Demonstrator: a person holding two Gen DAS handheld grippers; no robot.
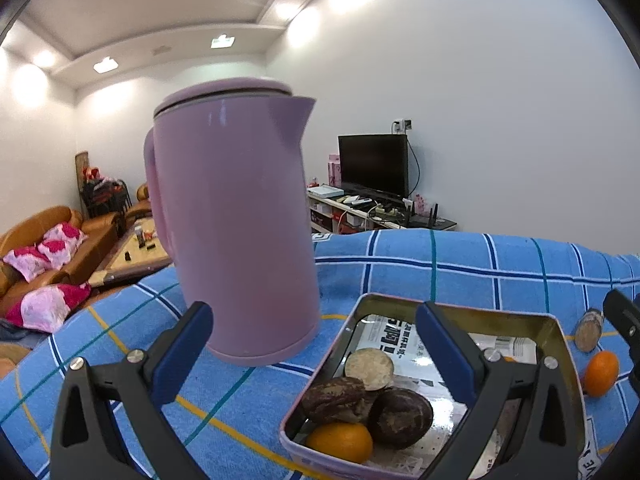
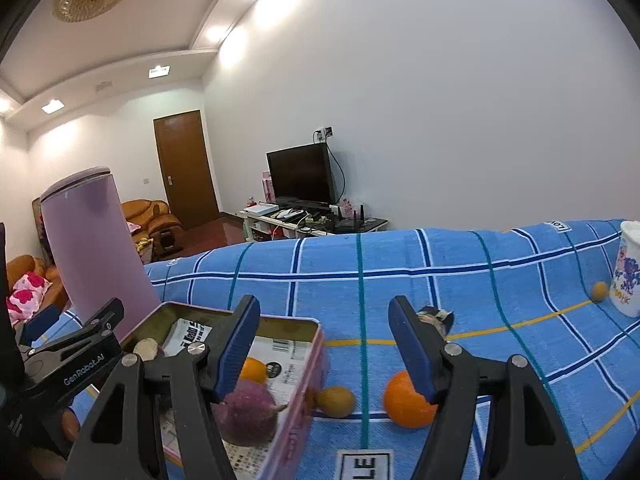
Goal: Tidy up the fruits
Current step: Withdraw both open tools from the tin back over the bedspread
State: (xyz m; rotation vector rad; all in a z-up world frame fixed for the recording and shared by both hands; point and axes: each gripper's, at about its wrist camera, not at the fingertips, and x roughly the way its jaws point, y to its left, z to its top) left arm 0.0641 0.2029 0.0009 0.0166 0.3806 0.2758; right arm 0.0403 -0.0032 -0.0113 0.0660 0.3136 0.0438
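An open pink tin (image 1: 560, 332) lined with printed paper lies on the blue checked cloth. In it are an orange (image 1: 340, 442), two dark passion fruits (image 1: 400, 416) and a pale round fruit (image 1: 369, 368). My left gripper (image 1: 316, 320) hovers over the tin's near left corner, open wide and holding nothing. My right gripper (image 2: 324, 316) is open over the tin's right wall (image 2: 308, 364). An orange (image 2: 408, 400) lies on the cloth by its right finger, and a small yellow-green fruit (image 2: 336, 400) rests against the tin. Another fruit (image 2: 436, 316) sits partly hidden behind the right finger.
A tall purple jug (image 1: 236, 232) stands on the cloth just left of the tin. At the far right stand a white printed mug (image 2: 630, 272) and a small yellow fruit (image 2: 600, 291). One of the left gripper's fingers (image 2: 100, 316) shows at the left of the right wrist view.
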